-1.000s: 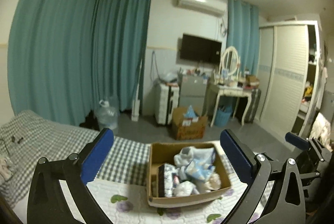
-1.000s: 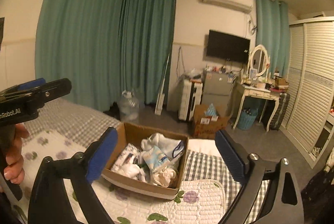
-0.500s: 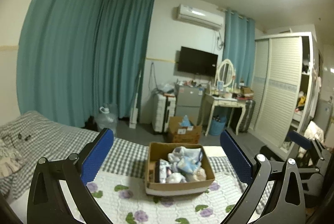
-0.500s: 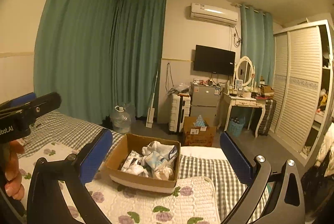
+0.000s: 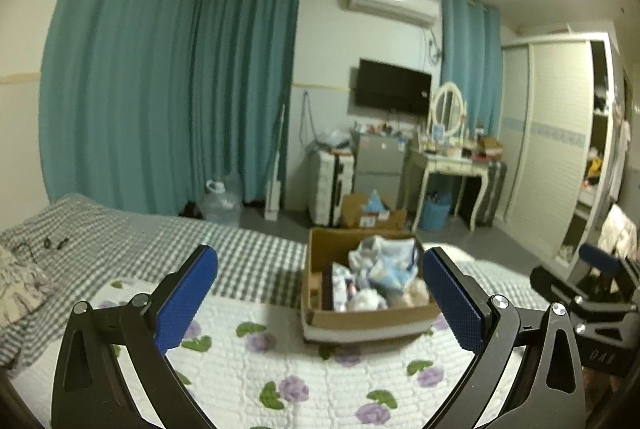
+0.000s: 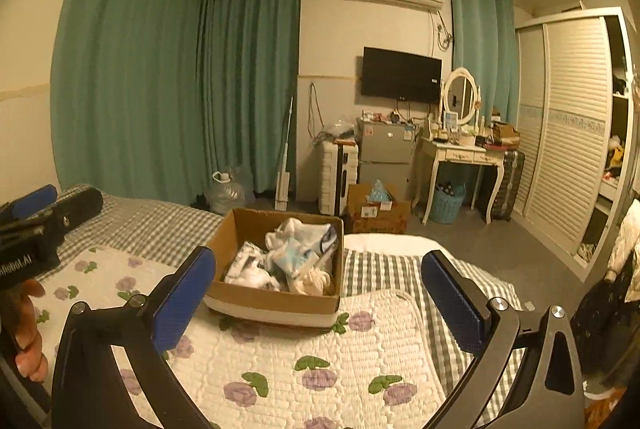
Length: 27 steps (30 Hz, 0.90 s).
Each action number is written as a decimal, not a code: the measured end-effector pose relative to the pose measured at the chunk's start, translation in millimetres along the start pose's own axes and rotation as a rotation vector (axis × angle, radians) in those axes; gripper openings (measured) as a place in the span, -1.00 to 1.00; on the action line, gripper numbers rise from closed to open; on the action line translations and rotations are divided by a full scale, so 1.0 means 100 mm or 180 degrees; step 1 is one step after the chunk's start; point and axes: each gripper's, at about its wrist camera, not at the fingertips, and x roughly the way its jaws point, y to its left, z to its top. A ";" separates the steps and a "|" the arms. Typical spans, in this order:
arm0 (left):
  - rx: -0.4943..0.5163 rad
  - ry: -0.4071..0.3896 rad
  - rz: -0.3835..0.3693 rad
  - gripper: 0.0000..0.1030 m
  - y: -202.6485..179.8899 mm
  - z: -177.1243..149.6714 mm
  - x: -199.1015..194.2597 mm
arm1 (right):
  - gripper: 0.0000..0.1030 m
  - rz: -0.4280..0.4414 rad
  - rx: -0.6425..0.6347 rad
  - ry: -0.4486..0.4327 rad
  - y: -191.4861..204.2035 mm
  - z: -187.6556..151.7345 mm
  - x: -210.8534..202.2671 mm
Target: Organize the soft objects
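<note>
A brown cardboard box [image 5: 362, 321] [image 6: 276, 299] stands on the bed, on a white quilt with purple flowers [image 5: 304, 369] [image 6: 320, 361]. Several soft items [image 5: 380, 269] [image 6: 296, 255], white and pale blue cloths, are piled inside it. My left gripper [image 5: 320, 293] is open and empty, held back from the box. My right gripper [image 6: 318, 293] is likewise open and empty, with the box ahead and slightly left. The right gripper's body [image 5: 588, 289] shows at the right edge of the left wrist view. The left gripper's body [image 6: 36, 225] shows at the left of the right wrist view, held by a hand [image 6: 28, 333].
A grey checked sheet [image 5: 160, 241] covers the bed around the quilt. Beyond the bed's foot are a second cardboard box [image 6: 376, 209], a water jug [image 6: 226, 191], a small fridge [image 6: 384, 153], a dressing table [image 6: 464, 157], a blue basket [image 6: 448, 199] and a wardrobe [image 6: 568, 149].
Both views have pulled back and risen: the box looks smaller and farther off, and more of the flowered quilt shows in front of it. Both grippers stay open.
</note>
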 end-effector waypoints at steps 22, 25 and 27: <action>0.0174 0.0251 -0.0003 1.00 -0.10 -0.27 0.30 | 1.00 -0.0008 0.0103 0.0263 -0.16 -0.25 0.38; 0.0177 0.0245 0.0007 1.00 -0.10 -0.27 0.30 | 1.00 0.0001 0.0081 0.0257 -0.17 -0.25 0.36; 0.0173 0.0245 0.0002 1.00 -0.09 -0.27 0.30 | 1.00 0.0007 0.0066 0.0259 -0.15 -0.25 0.36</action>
